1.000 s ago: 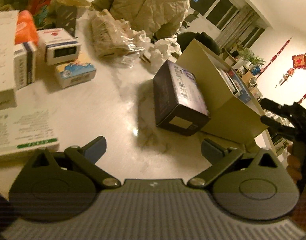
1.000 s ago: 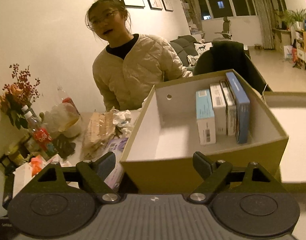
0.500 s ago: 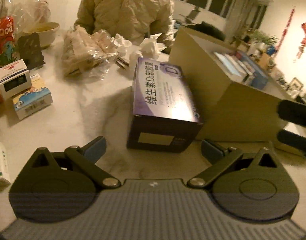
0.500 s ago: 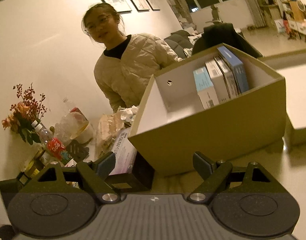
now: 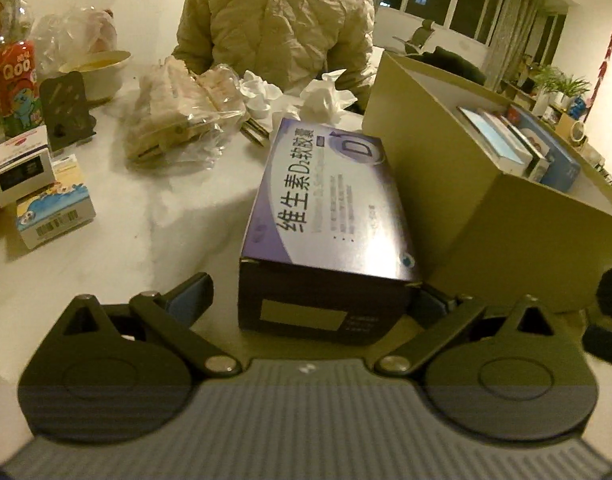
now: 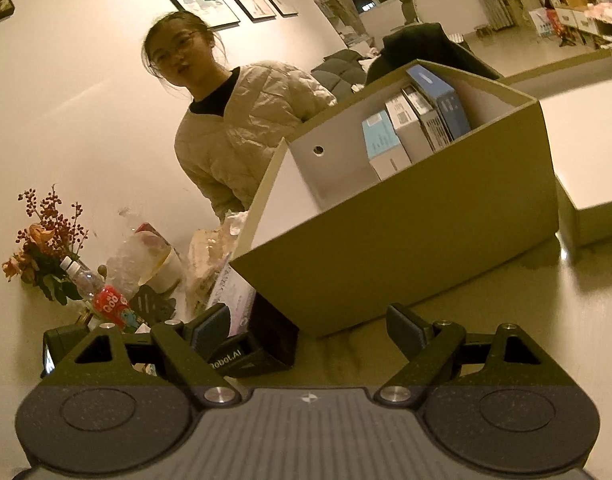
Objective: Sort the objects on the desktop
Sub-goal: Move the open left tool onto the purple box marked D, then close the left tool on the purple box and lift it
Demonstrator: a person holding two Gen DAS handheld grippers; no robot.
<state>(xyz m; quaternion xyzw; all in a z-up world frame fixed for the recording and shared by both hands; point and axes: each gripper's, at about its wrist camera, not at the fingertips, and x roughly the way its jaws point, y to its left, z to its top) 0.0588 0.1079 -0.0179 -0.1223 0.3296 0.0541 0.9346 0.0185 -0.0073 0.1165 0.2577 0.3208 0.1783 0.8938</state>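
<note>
I had the left claw set wide around the near end of the purple vitamin D box, which lay flat on the counter right beside the tan cardboard box. One finger stood clear of the box's left side with bare counter between; the other was tucked against its right corner, though I could not tell whether that pad pressed on it. Nothing was gripped yet. The right claw hung open and empty in front of the cardboard box's near wall, and its view showed four cartons already standing upright at one end of the box, the rest of the floor bare. I judged the step to be the pickup of the vitamin box. The next move called for closing evenly on its two long sides, then lifting it over the tan wall into the free space beside the cartons.
</note>
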